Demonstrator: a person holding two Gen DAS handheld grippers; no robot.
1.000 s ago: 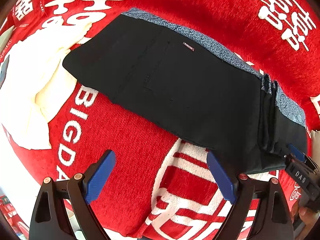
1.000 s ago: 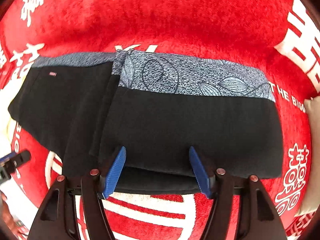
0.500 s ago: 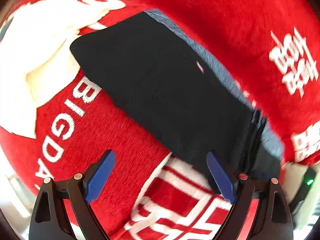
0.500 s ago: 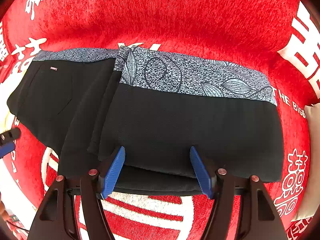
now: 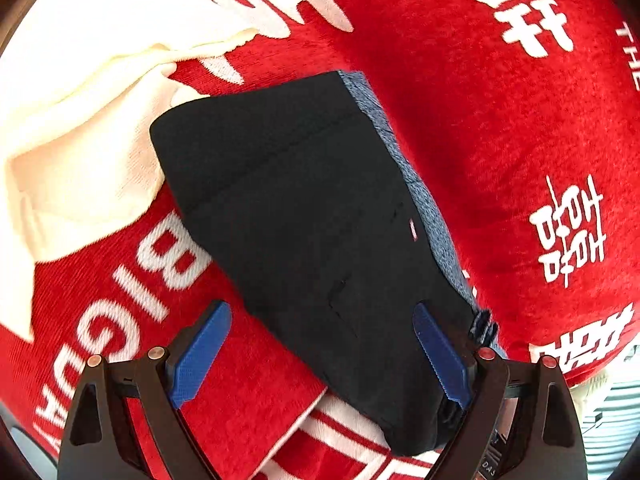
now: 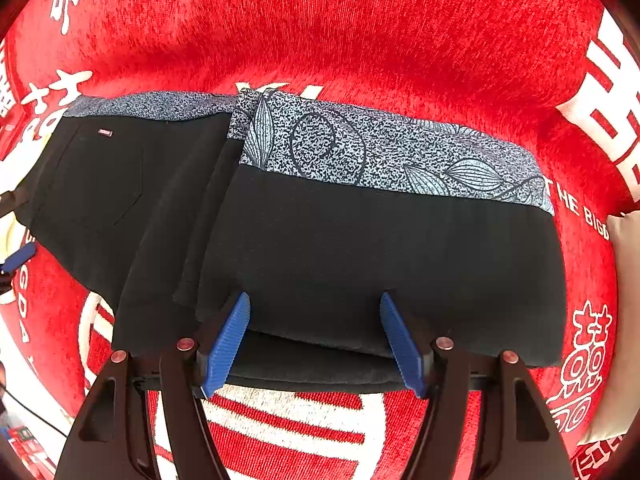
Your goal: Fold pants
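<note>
We see folded black pants on a red blanket; our right claw hangs released, jaws straddling their near edge. Our left claw gapes wide, empty; a cream cloth lies beside.

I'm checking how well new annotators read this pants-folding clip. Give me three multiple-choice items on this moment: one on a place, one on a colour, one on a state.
1. Where does the cream cloth lie, seen from the left wrist?
A. left of the black pants
B. on top of them
C. between the right gripper's fingers

2. What colour is the blanket under the pants?
A. green
B. red with white lettering
C. plain grey

3. How do the left gripper jaws stand?
A. clamped on the patterned waistband
B. shut on nothing
C. wide open, gripping nothing

Answers: 1 A, the cloth sits beside the pants' left end. 2 B, red fabric with white characters. 3 C, the blue pads stand far apart.
</note>
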